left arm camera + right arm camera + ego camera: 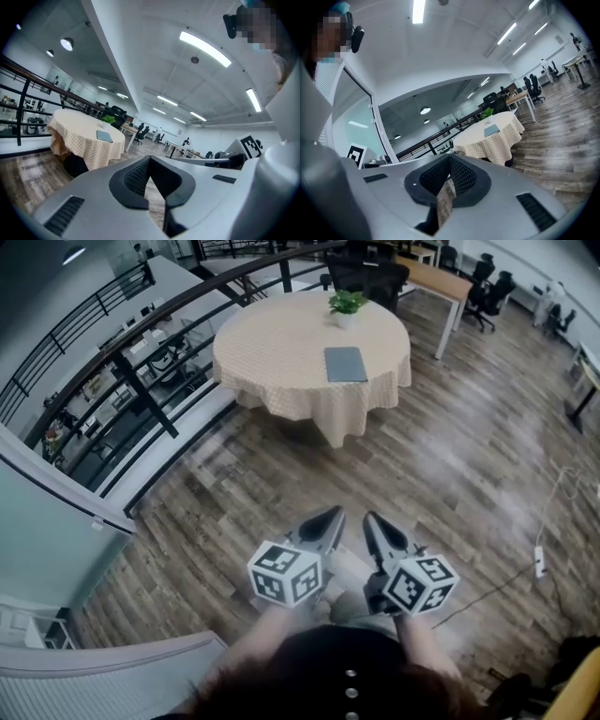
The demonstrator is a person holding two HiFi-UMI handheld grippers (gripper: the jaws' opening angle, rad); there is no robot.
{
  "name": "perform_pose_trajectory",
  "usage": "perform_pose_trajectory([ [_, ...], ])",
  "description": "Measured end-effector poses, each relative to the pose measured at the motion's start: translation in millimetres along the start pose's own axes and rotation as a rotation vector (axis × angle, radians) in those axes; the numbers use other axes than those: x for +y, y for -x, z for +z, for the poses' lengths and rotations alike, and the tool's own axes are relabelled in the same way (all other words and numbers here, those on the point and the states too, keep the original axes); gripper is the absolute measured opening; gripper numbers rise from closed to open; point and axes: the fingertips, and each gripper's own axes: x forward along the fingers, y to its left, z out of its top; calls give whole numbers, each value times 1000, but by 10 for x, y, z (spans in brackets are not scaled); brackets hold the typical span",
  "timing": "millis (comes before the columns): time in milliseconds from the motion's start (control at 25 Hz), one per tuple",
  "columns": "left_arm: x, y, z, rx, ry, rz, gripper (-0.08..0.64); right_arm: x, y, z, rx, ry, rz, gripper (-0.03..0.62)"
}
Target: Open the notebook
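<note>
Right gripper (450, 158) with jaws closed tip to tip, nothing between them. Ahead and a little right of the tips, a round table (499, 140) in a checked cloth, a closed grey notebook (491, 131) flat on top, a potted plant (487, 113) just beyond. Farther right, office chairs (533, 88) on wood floor (567, 140).

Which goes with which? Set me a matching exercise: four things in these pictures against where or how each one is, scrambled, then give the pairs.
Things:
1. notebook
2. potted plant
3. power strip
4. right gripper

Places or states:
A. on the wooden floor, at the right
B. jaws shut, nothing between them
C. lying closed on the round table
D. at that table's far edge

Pairs: 1-C, 2-D, 3-A, 4-B
</note>
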Motion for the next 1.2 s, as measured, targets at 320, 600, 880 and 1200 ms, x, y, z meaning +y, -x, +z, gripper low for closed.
perform_pose_trajectory([
  [320,220,-123,75,-3,15,9,11,-172,-191,-72,24,-17,-54,12],
  [600,578,-473,87,7,32,40,11,-368,-615,61,39,8,-14,12],
  [880,1142,-1135,444,-14,29,92,11,-847,-1312,659,11,41,23,12],
  [1200,1516,-1950,955,-34,3,118,11,-1528,-1922,1292,4,24,19,12],
])
